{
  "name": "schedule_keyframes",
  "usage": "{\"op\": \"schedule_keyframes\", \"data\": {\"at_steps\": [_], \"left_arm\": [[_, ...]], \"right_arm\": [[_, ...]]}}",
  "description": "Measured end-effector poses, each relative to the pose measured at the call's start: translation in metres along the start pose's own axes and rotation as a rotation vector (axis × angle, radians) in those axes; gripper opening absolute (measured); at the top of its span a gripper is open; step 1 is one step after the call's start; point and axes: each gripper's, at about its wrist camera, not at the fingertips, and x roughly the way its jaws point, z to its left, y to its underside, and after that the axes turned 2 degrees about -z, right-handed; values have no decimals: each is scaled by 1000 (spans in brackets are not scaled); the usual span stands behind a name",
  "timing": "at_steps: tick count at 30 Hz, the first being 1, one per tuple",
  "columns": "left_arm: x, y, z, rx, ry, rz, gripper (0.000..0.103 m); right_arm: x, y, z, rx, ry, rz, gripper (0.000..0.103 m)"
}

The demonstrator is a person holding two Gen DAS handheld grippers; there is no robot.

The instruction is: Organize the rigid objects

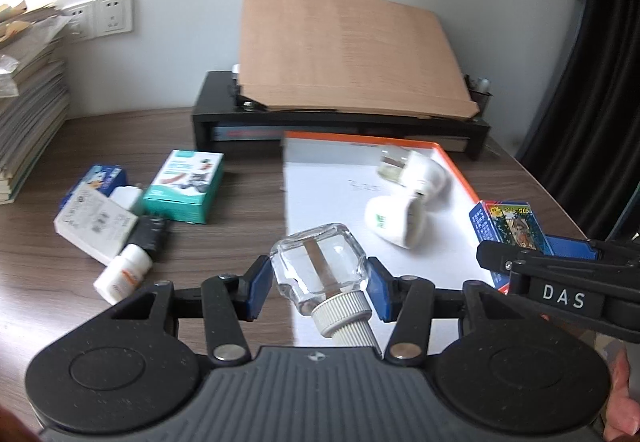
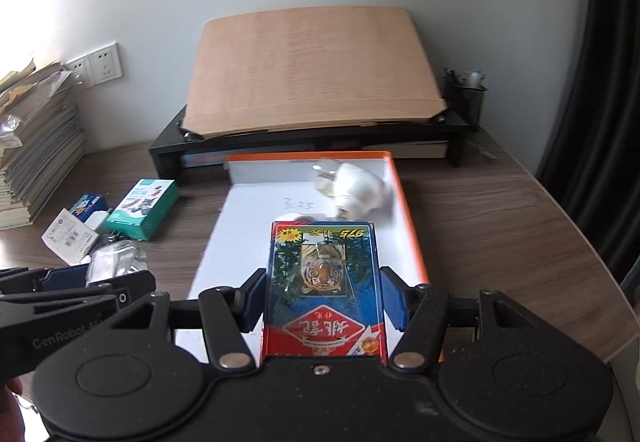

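left gripper point(image 1: 318, 286): blue pads clamped on a clear glass bottle point(image 1: 318, 266), cap point(image 1: 344, 316) pointing back toward the wrist, body tilted between the pads. right gripper point(image 2: 322, 292): clamped on the long sides of a card box point(image 2: 323, 282) with a tiger picture, held flat just ahead of the wrist.

ahead of both: an orange-edged tray point(image 1: 460, 174) lined with white paper, under the held items. farther along it, two white plug-in units point(image 1: 396, 222) lie on their sides; the far one point(image 1: 416, 172) carries a glass bottle. off to the left of the left gripper, on the desk: a teal box point(image 1: 184, 188), a white box point(image 1: 94, 226), a white pill bottle point(image 1: 122, 274), a black item, a blue box behind.

risks: the bottle is smooth glass held off-square, so it may twist or slip out. the two grippers are close, so they could knock together over the tray. the card box may land on the white units if set down too far forward.

writing: "das" on the right gripper's arm; "genrobot" on the left one's; "975" and large chinese characters on the card box, seen upside down; handwritten "3.25" on the tray paper, probably, as it is faint. teal box print too small to read.
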Motion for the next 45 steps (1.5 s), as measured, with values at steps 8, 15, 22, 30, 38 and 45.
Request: {"op": "schedule_keyframes", "data": {"at_steps": [8,15,22,30,38,45], "left_arm": [[-3,4,-24,19,11,-8,51],[-7,5,-34,32,17,-8,51],[-7,2,-39,56,24,-6,51],[-5,2,-42,64,32,-6,51],[0,3,-48,60,34,-5,51],[8,4,-52,47,21,4,51]], "right_arm": [[-15,5,-24,13,1,-19,71],[-21,7,-28,10,-21,-19,71],[-21,7,-31,12,-27,-24,71],[-22,9,-35,6,-19,-20,71],[-21,11,-43,10,-17,-19,71],[-14,13,-46,-6,-37,-14,71]]}}
